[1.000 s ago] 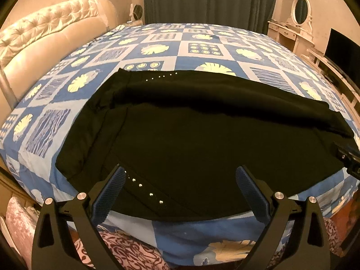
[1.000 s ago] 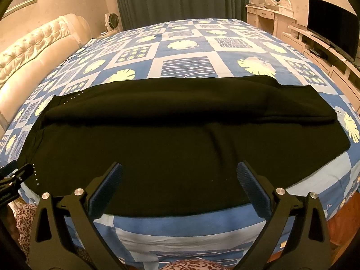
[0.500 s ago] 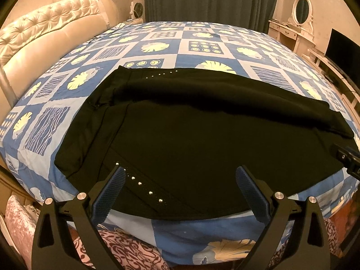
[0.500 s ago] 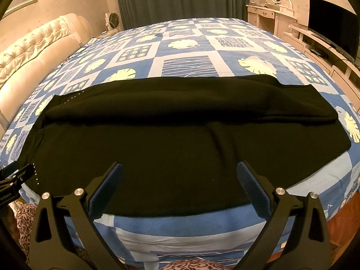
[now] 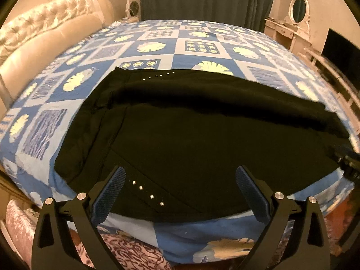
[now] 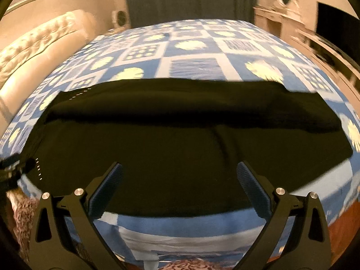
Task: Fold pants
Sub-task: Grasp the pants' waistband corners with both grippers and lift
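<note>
Since half a second ago the pants (image 5: 202, 139) lie as they did, black and spread lengthwise across the near part of the bed (image 5: 157, 47), the far leg folded partly over the near one. What has changed is our view: both cameras now blur, and the pants fill more of each picture, so we have come a little closer and lower over them. In the right view a crease now shows in the cloth near the right finger.

Our left claw (image 5: 180, 189) hangs with fingers wide apart over the near edge of the pants, clamped on nothing; the row of studs (image 5: 146, 191) sits just beside its left finger (image 5: 108, 195). Our right claw (image 6: 180, 186) is likewise spread wide, gripping nothing, above the near hem of the pants (image 6: 180, 139).

We see no containers. The bed's blue patterned cover carries only the pants. A padded headboard (image 5: 45, 33) stands to the left.
</note>
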A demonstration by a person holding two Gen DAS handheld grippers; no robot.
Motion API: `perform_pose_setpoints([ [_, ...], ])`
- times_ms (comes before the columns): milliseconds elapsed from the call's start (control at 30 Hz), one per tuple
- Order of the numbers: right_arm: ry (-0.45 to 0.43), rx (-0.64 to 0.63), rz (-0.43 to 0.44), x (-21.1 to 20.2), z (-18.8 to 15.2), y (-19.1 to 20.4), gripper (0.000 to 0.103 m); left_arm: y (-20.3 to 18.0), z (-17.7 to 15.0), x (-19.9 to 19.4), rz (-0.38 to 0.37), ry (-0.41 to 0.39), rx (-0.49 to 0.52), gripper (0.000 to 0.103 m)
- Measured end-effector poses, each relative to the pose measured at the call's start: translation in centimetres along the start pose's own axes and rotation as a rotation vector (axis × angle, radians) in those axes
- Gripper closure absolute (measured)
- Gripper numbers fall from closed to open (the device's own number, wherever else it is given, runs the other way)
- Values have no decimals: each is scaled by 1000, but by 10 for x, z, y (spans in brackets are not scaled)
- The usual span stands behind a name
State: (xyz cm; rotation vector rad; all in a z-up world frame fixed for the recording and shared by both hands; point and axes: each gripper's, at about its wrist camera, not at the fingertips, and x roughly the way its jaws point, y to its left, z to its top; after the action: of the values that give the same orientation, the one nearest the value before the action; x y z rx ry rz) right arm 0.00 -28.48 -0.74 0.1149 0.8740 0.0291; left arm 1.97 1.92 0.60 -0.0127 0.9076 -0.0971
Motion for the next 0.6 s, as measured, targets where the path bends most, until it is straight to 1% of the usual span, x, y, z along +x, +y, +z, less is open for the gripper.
perform_pose_setpoints([
  [100, -14, -39, 53, 1, 16, 2, 2, 29, 30, 1, -71, -5, -46, 5],
  [133, -17, -45, 81, 5, 24, 2, 2, 40, 41, 5, -84, 5, -53, 5],
  [200, -15, -47, 107, 14, 41, 0, 2, 59, 60, 16, -93, 19, -52, 5],
  [267, -16, -32, 125, 29, 62, -4, 2, 86, 83, 35, -64, 31, -62, 5],
  [333, -6, -21, 148, 42, 79, -6, 2, 118, 108, 58, -13, 33, -74, 5],
  [400, 8, -26, 159, 59, 98, -8, 2, 138, 125, 79, 3, 42, -66, 5],
  [433, 17, -41, 163, 70, 109, -8, 2, 152, 138, 98, 4, 66, -63, 5],
  [500, 40, -88, 181, 87, 125, -6, 2, 172, 153, 126, -5, 110, -69, 5],
  [567, 65, -163, 213, 106, 145, -3, 2, 190, 165, 152, -17, 149, -71, 5],
  [600, 84, -207, 243, 117, 155, -1, 2, 196, 169, 162, -20, 162, -70, 5],
])
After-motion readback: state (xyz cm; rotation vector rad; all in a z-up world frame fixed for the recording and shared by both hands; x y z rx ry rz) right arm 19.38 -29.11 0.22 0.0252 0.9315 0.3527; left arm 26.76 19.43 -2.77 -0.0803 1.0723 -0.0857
